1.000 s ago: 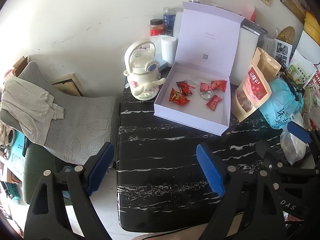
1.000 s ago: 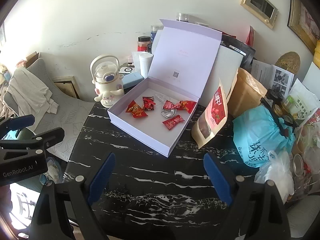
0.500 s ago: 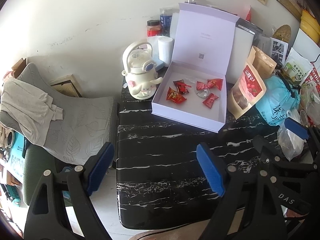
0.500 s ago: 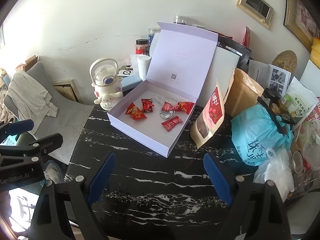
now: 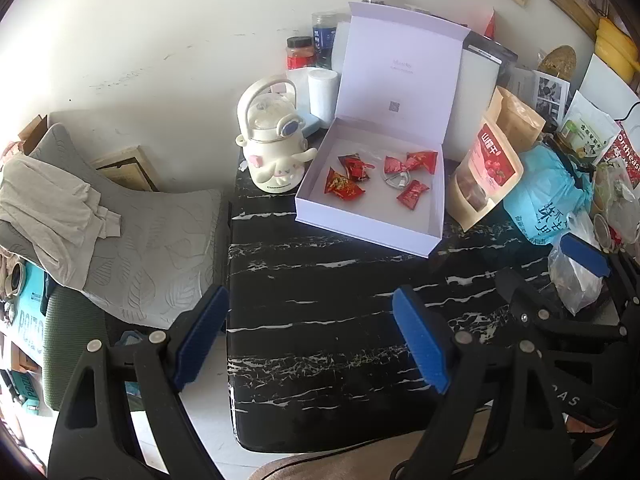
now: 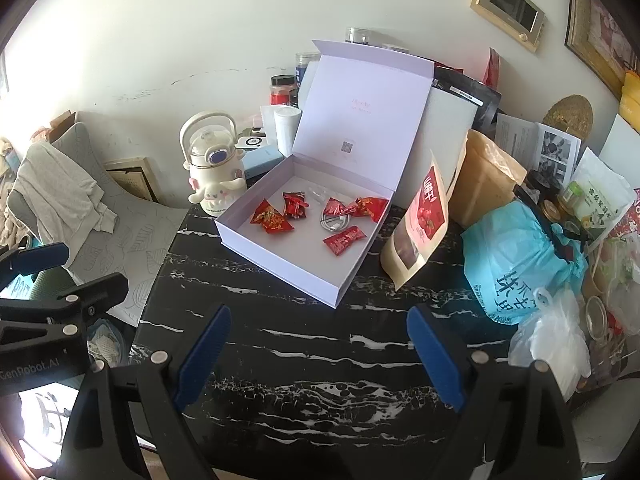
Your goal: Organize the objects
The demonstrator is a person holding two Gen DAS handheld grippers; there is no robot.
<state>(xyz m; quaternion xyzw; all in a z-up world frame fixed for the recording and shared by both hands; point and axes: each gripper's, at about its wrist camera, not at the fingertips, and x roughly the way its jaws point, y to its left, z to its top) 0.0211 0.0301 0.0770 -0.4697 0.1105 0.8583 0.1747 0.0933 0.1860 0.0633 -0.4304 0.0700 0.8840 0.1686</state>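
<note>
Both grippers, left (image 5: 310,338) and right (image 6: 318,346), hang wide and empty over the near table (image 6: 280,344). The candies (image 6: 344,240) lie in the open box (image 6: 280,260), far side. I think closing the lid comes next.

Daylight floods in from the left, overexposing the white plaster wall (image 6: 100,40) in the right wrist view, while heavy fisheye bending and dark vignetting round every corner, and focus stays sharp.
</note>
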